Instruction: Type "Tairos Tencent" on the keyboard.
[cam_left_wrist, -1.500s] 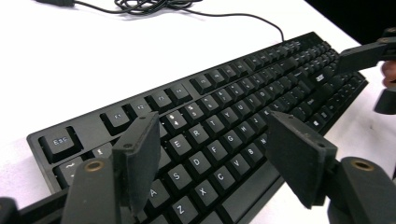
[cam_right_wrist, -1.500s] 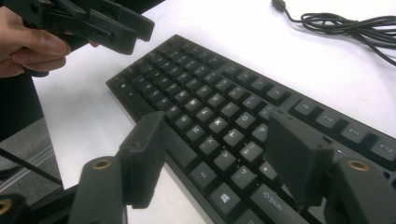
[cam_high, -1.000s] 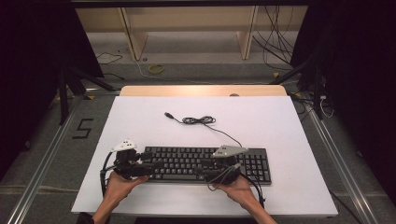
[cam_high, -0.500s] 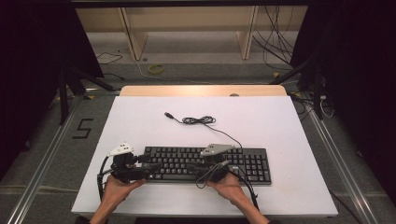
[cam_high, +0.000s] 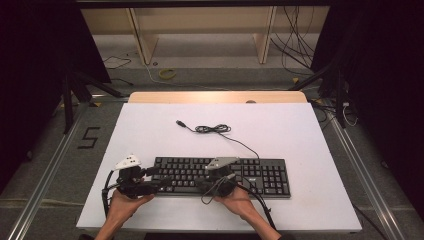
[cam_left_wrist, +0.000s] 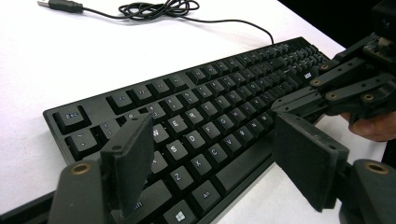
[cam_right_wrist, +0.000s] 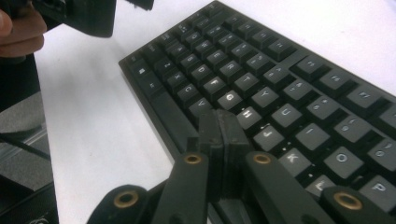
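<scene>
A black keyboard (cam_high: 250, 172) lies near the table's front edge, its cable (cam_high: 212, 129) coiled behind it and ending in a USB plug (cam_high: 179, 122). My left gripper (cam_high: 161, 182) points right over the keyboard's left end. In the left gripper view its jaws (cam_left_wrist: 219, 161) stand open above the lower-left keys (cam_left_wrist: 196, 126), with nothing gripped. My right gripper (cam_high: 201, 184) points left over the front middle keys. Its jaws have just been closing and now its pads (cam_right_wrist: 222, 133) meet with nothing between them, just above the keyboard (cam_right_wrist: 280, 84); I cannot tell whether they touch a key.
The white table top (cam_high: 150, 135) has bare room behind and beside the keyboard. A wooden strip (cam_high: 215, 97) runs along the far edge. Each gripper shows in the other's view, the right gripper (cam_left_wrist: 345, 88) and the left gripper (cam_right_wrist: 79, 14). Cables trail off the front edge.
My right gripper has slid left along the keyboard's front and its jaws have closed. The left gripper has stayed about where it was, still open.
</scene>
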